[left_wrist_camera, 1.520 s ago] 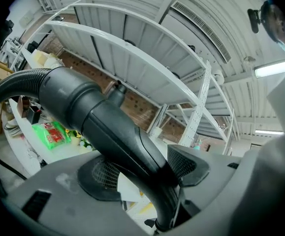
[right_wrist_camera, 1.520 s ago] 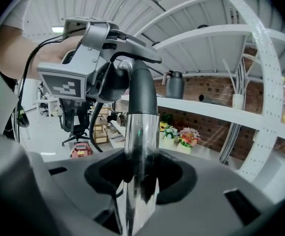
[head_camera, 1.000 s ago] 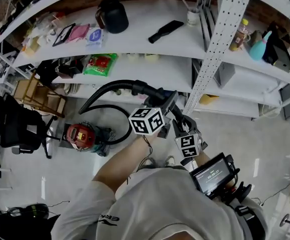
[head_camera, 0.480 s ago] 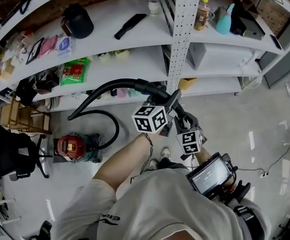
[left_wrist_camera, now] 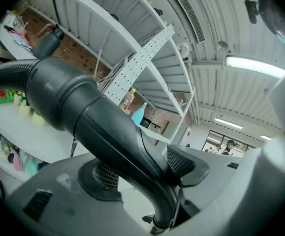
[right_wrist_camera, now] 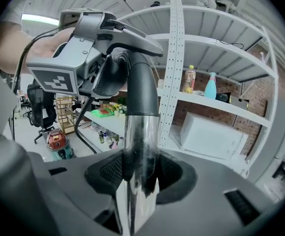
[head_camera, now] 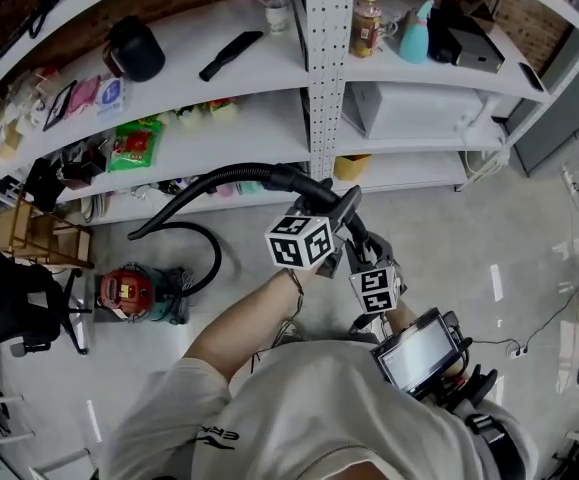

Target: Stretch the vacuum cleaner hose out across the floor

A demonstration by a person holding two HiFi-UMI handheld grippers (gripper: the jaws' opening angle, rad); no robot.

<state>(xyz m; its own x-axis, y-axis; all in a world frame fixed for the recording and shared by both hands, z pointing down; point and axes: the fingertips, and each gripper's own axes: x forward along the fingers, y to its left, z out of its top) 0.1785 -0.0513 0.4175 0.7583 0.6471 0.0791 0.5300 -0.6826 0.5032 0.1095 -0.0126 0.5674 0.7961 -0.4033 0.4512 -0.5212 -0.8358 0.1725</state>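
Note:
A red vacuum cleaner (head_camera: 129,293) stands on the floor at the left, also small in the right gripper view (right_wrist_camera: 57,141). Its black ribbed hose (head_camera: 205,179) loops up from it and arcs over to a black curved handle (head_camera: 309,188). My left gripper (head_camera: 331,208) is shut on that handle (left_wrist_camera: 108,132), which fills the gap between its pads. Just below it, my right gripper (head_camera: 364,260) is shut on the chrome tube (right_wrist_camera: 138,151) that comes out of the handle. The left gripper's marker cube (right_wrist_camera: 58,77) shows above the tube.
White shelving (head_camera: 269,118) with a perforated upright post (head_camera: 319,68) runs along the far side, loaded with bottles, packets and a black pot. A black office chair (head_camera: 19,298) and a wooden crate (head_camera: 39,233) stand at the left. Bare grey floor (head_camera: 509,228) lies to the right.
Both grippers, still holding handle and tube, have travelled right along the shelving. The vacuum cleaner has fallen further left in view and the hose loop has drawn out.

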